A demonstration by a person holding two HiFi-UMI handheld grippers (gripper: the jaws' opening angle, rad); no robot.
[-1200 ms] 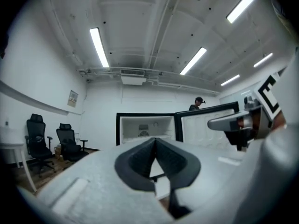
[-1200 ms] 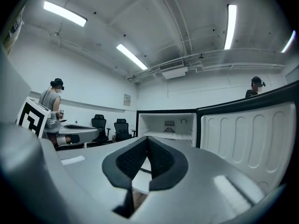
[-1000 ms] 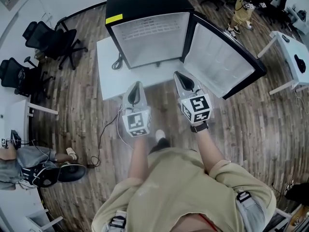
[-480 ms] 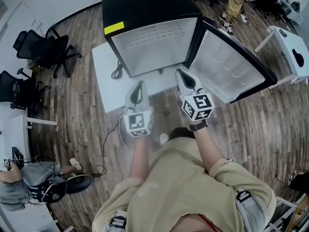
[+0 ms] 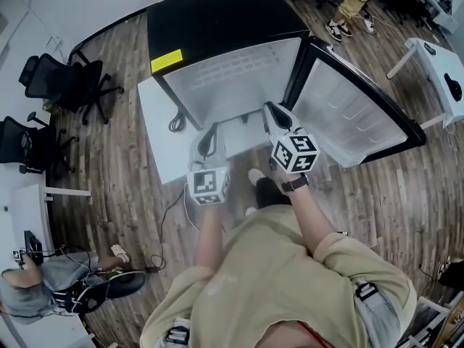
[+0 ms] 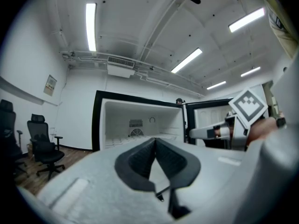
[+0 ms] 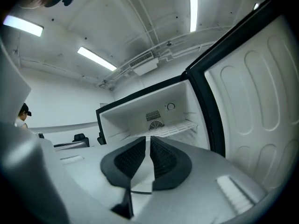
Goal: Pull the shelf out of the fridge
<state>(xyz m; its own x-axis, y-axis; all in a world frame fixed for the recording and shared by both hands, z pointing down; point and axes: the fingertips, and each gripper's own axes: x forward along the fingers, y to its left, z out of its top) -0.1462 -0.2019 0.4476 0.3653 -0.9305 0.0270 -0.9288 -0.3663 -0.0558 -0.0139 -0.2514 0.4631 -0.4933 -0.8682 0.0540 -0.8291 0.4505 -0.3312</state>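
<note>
Wire shelf (image 7: 180, 129), white and grid-like, sits inside the open fridge (image 5: 217, 20), spanning the cabinet from side wall to side wall below the round fan grille. It looks light and stiff, probably smooth coated wire that could slip under a weak pinch, and it likely rides on ledges in the walls, so an uneven pull may cock it and jam it. The front bar looks like the best place to take hold, 1 grip toward each end, pulling straight outward.

The left hand-held gripper (image 5: 209, 133) has its 2 jaws meeting at the tips with nothing between them. The right hand-held gripper (image 5: 272, 111) is likewise closed and empty, with only a sliver of light between its pads. Both point level into the cabinet from in front of the desk (image 5: 156, 122) that carries the fridge. The shelf lies ahead of both, apart from them, near the height of their tips. The door (image 5: 348, 114) stands swung wide on the right. Both would need to open before gripping the bar.
</note>
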